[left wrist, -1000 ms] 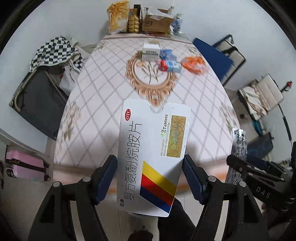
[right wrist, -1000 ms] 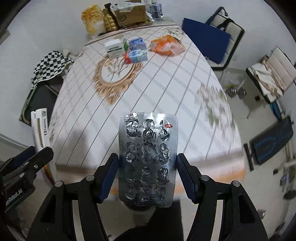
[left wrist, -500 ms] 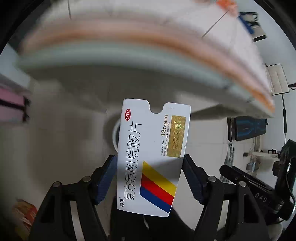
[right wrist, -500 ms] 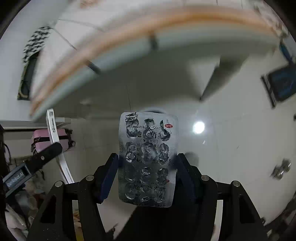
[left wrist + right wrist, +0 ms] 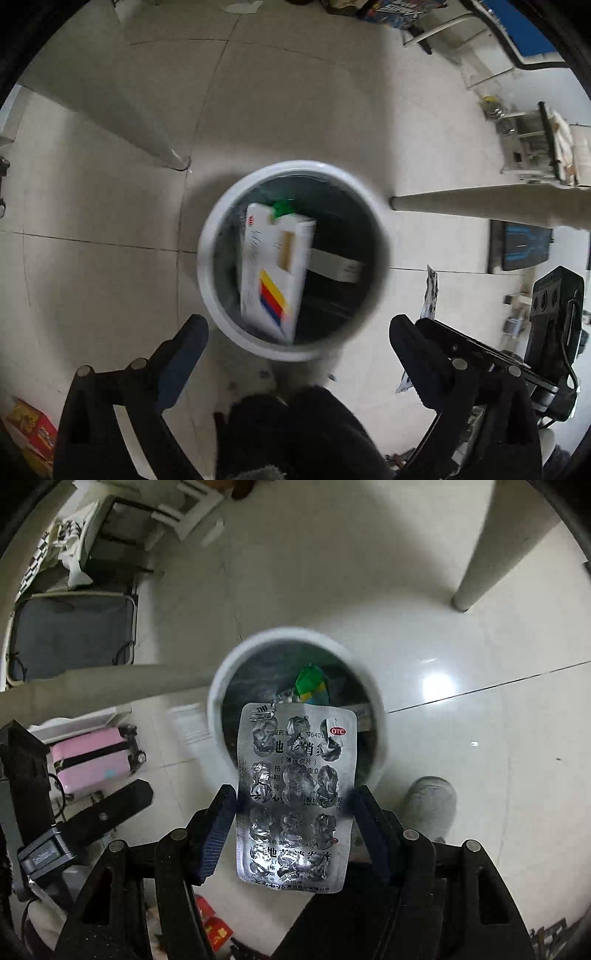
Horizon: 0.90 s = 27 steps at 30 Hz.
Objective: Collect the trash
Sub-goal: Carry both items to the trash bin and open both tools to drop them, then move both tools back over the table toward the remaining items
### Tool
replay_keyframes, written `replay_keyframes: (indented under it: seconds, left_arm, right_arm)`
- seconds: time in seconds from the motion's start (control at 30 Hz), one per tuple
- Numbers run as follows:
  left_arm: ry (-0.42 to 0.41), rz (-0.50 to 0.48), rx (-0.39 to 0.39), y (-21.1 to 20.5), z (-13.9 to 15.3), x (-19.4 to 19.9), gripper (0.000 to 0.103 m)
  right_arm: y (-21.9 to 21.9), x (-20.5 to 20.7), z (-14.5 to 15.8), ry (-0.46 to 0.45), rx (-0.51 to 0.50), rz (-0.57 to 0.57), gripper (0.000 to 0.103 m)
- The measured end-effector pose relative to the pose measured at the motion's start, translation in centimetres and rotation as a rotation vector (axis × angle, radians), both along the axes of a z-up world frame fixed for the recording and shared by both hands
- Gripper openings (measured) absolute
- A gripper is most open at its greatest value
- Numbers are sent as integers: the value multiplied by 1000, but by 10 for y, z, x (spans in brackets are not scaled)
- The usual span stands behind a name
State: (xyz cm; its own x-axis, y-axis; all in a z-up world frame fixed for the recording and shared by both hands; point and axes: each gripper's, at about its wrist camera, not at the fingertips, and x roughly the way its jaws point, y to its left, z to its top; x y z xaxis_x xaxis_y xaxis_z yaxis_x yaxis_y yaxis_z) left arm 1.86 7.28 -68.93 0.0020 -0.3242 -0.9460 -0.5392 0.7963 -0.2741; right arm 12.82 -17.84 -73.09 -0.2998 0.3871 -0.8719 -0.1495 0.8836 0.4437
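Left gripper (image 5: pixel 295 343) sits above the white bin (image 5: pixel 221 206), jaws opening and already wide apart, nothing between them. The medicine box (image 5: pixel 275 269) is free of the pads, blurred, inside the bin's mouth, apparently dropping in among a green scrap (image 5: pixel 282 207) and other rubbish. Right gripper (image 5: pixel 295 823) is clamped on the empty foil blister pack (image 5: pixel 295 794) by its side edges; the jaws are starting to ease open but the pads are on it. The pack hangs over the near rim of the bin (image 5: pixel 221 679), not centred. Judgement: push the right hand a bit further over the opening before full release, as the light foil may flutter onto the tiled floor (image 5: pixel 461 664). A shoe (image 5: pixel 430 801) is just beside the bin.
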Motion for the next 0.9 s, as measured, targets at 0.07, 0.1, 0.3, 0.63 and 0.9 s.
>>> replay_keyframes:
  seconds: [0.07, 0.1, 0.3, 0.63, 0.9]
  left_arm:
    - [11, 7, 36, 5, -4, -5, 100]
    - [13, 11, 54, 6, -4, -7, 100]
    - [4, 3, 211, 1, 29, -15, 100]
    - [-3, -14, 273, -18, 127, -31, 100]
    - [-35, -9, 286, -32, 216, -45, 100]
  right_arm:
    - [3, 0, -19, 13, 5, 17, 84]
    - [5, -1, -27, 14, 5, 26, 94]
    - [10, -6, -18, -76, -94, 109, 99]
    - [23, -19, 88, -298, -284, 281, 99]
    - [12, -28, 190, -375, -287, 284, 99]
